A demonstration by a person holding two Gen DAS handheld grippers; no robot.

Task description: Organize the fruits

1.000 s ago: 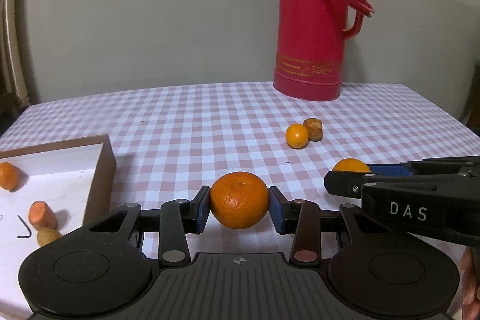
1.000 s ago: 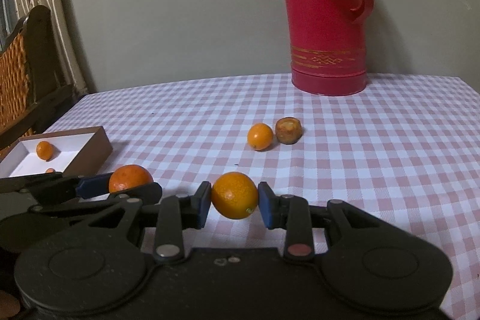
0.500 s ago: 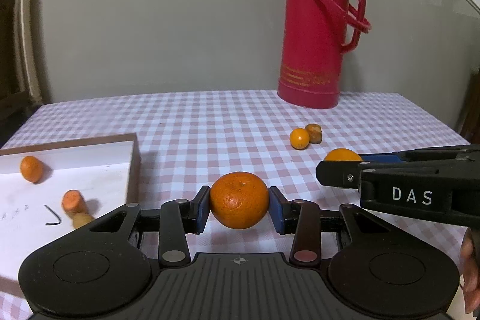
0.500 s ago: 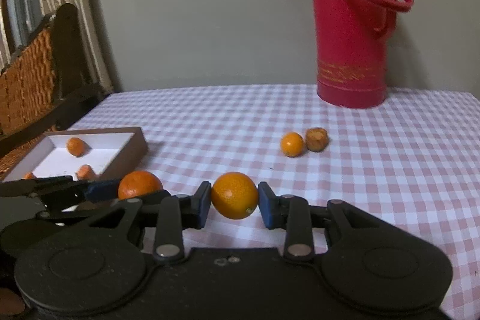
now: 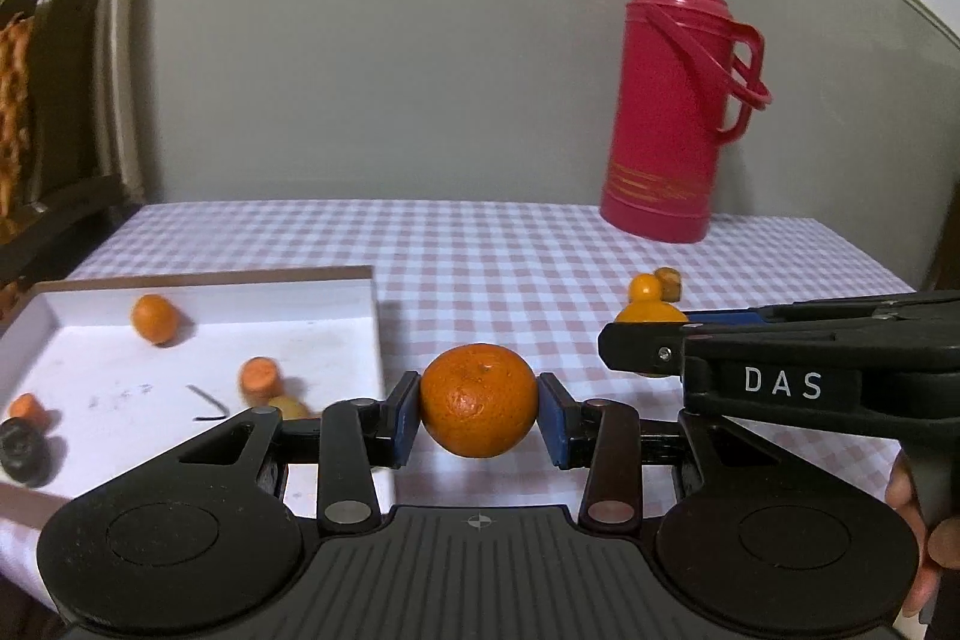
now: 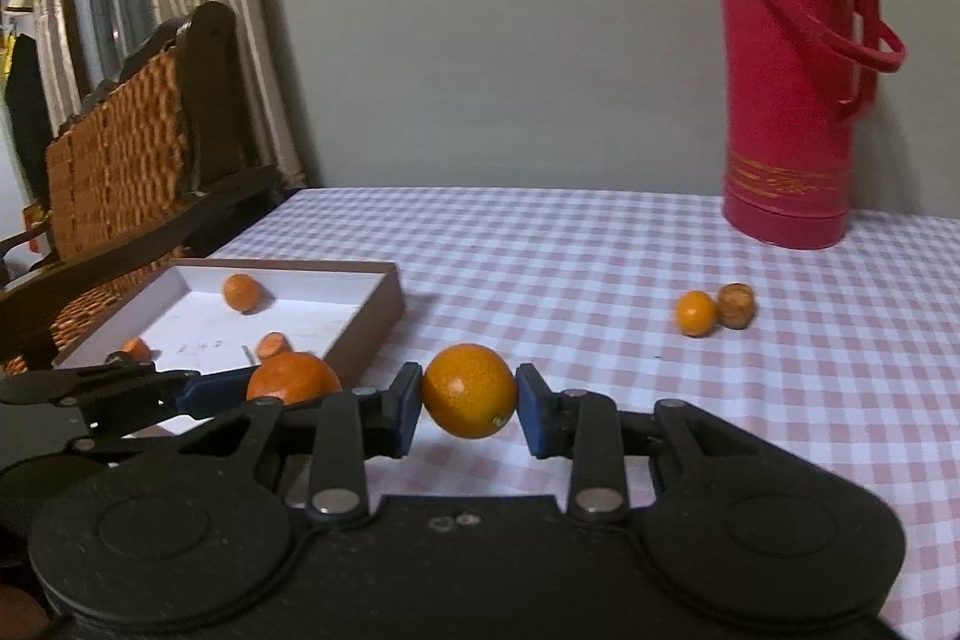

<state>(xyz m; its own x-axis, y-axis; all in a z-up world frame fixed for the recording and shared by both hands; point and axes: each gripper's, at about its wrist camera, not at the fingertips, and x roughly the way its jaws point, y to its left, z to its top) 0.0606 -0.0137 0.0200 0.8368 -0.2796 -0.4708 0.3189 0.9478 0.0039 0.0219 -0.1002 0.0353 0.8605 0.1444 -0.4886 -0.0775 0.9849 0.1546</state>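
My left gripper (image 5: 478, 409) is shut on a dark orange mandarin (image 5: 478, 400), held above the table just right of the brown box (image 5: 198, 275). My right gripper (image 6: 468, 400) is shut on a smoother yellow-orange fruit (image 6: 469, 390), held beside the left one. Each gripper shows in the other's view: the right one (image 5: 651, 340) and the left one (image 6: 252, 388). The white-lined box (image 6: 372, 322) holds a small orange (image 5: 154, 318) and a few small orange pieces (image 5: 260, 377). A small orange (image 6: 696, 312) and a brown fruit (image 6: 737, 305) lie together on the cloth.
A tall red thermos (image 5: 675, 100) stands at the back right of the pink checked table (image 5: 480, 250). A wicker chair (image 6: 132, 142) stands off the table's left side. A small black hex key (image 5: 207, 403) and a dark round object (image 5: 21, 451) lie in the box.
Both grippers, each still holding its fruit, have moved left toward the box; the box now fills more of both views and the thermos has shifted right.
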